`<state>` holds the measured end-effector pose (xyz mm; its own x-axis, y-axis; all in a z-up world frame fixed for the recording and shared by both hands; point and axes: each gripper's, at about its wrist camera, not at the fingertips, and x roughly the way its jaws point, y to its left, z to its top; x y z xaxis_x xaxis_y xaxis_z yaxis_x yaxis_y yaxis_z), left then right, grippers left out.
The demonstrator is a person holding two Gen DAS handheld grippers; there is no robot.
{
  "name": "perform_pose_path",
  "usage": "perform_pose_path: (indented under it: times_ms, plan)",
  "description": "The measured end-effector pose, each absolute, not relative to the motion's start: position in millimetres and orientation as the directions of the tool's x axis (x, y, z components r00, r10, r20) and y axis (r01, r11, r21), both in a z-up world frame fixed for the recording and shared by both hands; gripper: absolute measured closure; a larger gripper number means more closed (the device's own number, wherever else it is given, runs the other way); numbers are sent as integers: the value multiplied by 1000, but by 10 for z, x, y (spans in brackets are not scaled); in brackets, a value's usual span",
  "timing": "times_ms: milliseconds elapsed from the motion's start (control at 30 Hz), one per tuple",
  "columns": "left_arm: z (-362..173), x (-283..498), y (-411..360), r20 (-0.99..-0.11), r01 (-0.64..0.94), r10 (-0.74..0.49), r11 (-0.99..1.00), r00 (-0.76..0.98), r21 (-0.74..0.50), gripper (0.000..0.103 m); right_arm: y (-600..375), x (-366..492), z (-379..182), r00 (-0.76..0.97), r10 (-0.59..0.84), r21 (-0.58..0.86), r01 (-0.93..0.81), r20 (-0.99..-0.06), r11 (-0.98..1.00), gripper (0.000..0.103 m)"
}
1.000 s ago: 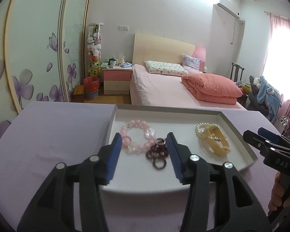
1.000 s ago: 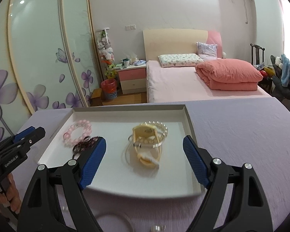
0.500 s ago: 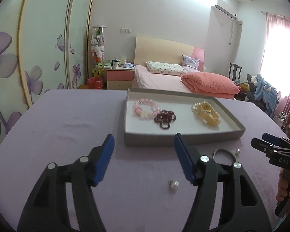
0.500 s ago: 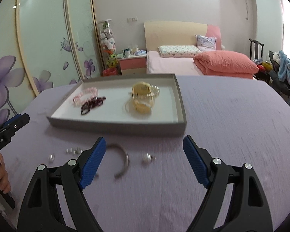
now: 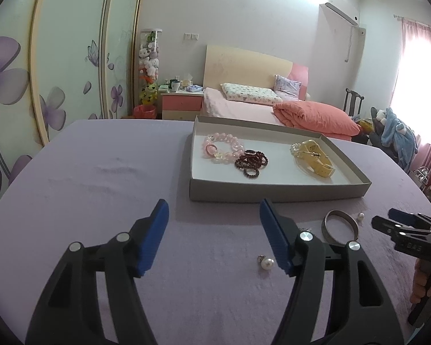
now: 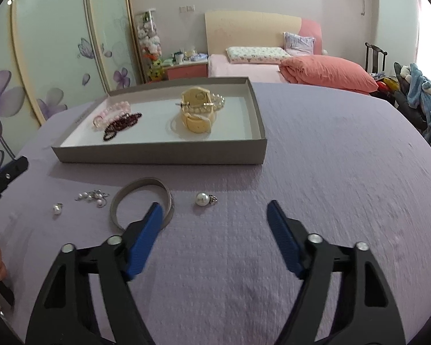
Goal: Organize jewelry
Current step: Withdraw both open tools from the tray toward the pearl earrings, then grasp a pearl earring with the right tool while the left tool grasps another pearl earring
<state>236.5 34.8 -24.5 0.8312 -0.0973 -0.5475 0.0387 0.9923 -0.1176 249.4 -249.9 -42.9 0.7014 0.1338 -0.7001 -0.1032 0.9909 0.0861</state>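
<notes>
A grey tray [image 5: 273, 192] [image 6: 158, 155] on the purple table holds a pink bead bracelet [image 5: 221, 148] [image 6: 110, 113], a dark red bead bracelet [image 5: 251, 162] [image 6: 122, 125], and a yellow watch [image 5: 316, 156] [image 6: 198, 109] with a pearl bracelet. In front of the tray lie a grey bangle [image 5: 340, 225] [image 6: 142, 201], a pearl pendant [image 6: 204, 199], a pearl earring [image 5: 265, 263] [image 6: 57, 208] and a small pearl cluster [image 6: 93, 197]. My left gripper [image 5: 214, 235] is open and empty, short of the tray. My right gripper [image 6: 212, 231] is open and empty, its left finger over the bangle's near edge.
The purple tablecloth [image 6: 344, 158] covers the table to its far and right edges. A bed [image 5: 244, 106], a nightstand [image 5: 181, 103] and flowered wardrobe doors [image 5: 57, 66] stand beyond the table. A chair with clothes [image 5: 393, 135] is at the right.
Both grippers have pulled back from over the tray toward me and now hover over the cloth in front of it. Loose bangle and pearls have come into view. Both stay open.
</notes>
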Motion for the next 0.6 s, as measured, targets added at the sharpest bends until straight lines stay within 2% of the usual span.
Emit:
perform_pose_path:
  times_ms: [67, 167, 600]
  plan:
    - [-251, 2364, 346, -548, 40, -99, 992, 831, -120, 36, -2478, 2560, -470, 678, 141, 92, -108, -722, 990, 47]
    - [-255, 2376, 356, -551, 37, -102, 991, 828, -127, 36, -2461, 2610, -502, 659, 146, 101, -107, -737, 989, 55]
    - [-280, 2446, 346, -565, 34, -107, 990, 818, -137, 36, -2379, 2755, -539, 623, 135, 79, -117, -770, 990, 77]
